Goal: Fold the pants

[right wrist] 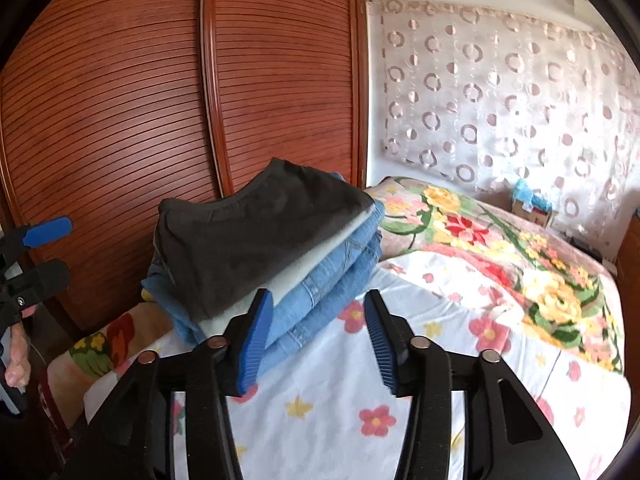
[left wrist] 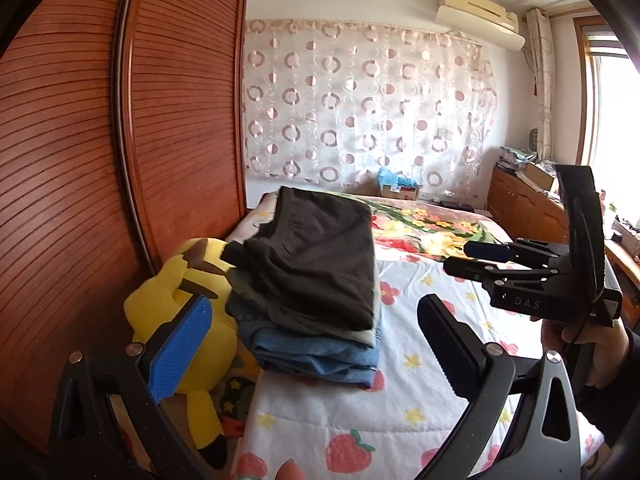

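Observation:
Dark folded pants [left wrist: 316, 248] [right wrist: 248, 232] lie on top of a pile, over a white layer and folded blue jeans [left wrist: 316, 356] [right wrist: 332, 280], on the bed's left side. My left gripper [left wrist: 314, 300] is open wide in front of the pile, its fingers standing on either side without touching it. The right gripper [right wrist: 316, 294] is open too, just before the pile's near corner, with nothing pressed between its pads. From the left wrist view the right gripper [left wrist: 458, 258] hangs over the bed to the right of the pile. The left gripper [right wrist: 64, 246] shows at the left edge.
A yellow plush toy [left wrist: 192, 320] lies against the pile's left side. Slatted wooden wardrobe doors [left wrist: 80, 160] [right wrist: 120, 120] stand close on the left. The bed carries a white flowered sheet [left wrist: 400, 400] and a floral blanket [left wrist: 432, 232]. A wooden cabinet [left wrist: 520, 204] lines the right wall.

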The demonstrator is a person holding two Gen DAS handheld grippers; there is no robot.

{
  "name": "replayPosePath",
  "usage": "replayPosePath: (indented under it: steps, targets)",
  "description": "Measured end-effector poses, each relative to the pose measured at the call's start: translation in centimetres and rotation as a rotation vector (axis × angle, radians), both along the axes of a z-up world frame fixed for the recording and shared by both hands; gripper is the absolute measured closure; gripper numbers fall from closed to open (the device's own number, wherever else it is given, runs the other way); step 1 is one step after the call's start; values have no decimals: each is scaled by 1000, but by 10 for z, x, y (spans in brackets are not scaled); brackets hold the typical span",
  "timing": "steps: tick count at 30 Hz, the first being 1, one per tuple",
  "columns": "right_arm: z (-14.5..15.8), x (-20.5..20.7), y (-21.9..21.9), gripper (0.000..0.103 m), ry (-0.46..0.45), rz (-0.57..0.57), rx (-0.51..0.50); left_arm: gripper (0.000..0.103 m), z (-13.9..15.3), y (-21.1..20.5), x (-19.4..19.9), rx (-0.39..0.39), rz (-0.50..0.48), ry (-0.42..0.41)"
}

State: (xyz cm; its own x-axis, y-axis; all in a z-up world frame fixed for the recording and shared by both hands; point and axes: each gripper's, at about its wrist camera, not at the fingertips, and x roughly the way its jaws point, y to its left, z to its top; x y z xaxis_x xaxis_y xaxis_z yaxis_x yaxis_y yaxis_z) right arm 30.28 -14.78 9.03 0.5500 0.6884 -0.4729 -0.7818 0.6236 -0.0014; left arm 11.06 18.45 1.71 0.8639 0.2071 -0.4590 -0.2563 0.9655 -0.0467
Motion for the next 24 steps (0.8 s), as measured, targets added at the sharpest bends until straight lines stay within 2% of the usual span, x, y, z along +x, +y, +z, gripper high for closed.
replayPosePath:
  steps: [5,7,9,17,19,21,24]
  targets:
    - [-4,-12,-7,29,-5,-45,-12,0,-3,-7,-1,-18,-11,1]
    - [-4,-18,-13,26,-3,-55,-3,0,-3,-10,-2,-21,-28,0]
    - [-4,-25,-17,16,5,-64,0,0,-4,-15,-2,-17,-50,4]
    - [-2,-54,-38,12,-18,-129,14,0,-7,-37,-6,14,-72,18]
    - [-4,-62,-45,12,-17,-147,15,0,-8,-39,-8,1,-85,20]
    - [-6,-70,-52,12,-27,-180,12,0,-12,-45,-4,-27,-117,58]
    - [-9,-85,-66,12,-35,-229,21,0,-18,-55,-4,-30,-144,73]
